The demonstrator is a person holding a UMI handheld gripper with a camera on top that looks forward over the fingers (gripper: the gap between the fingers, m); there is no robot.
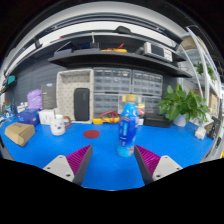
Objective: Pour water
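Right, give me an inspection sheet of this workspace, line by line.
Surface: blue tabletop, bare just ahead of the tongs.
Job's things: blue bottle with a yellow cap, upright, ahead of the tongs and apart from both fingers; white cup further off to the left.
Clutter: small red disc beyond the bottle; brown box and purple object at the far left.
Tongs: tongs open, holding nothing, pink pads facing each other.
Cables: nothing seen.
Surroundings: potted plant at the right, dark shelf overhead with items on it, drawer cabinet behind.
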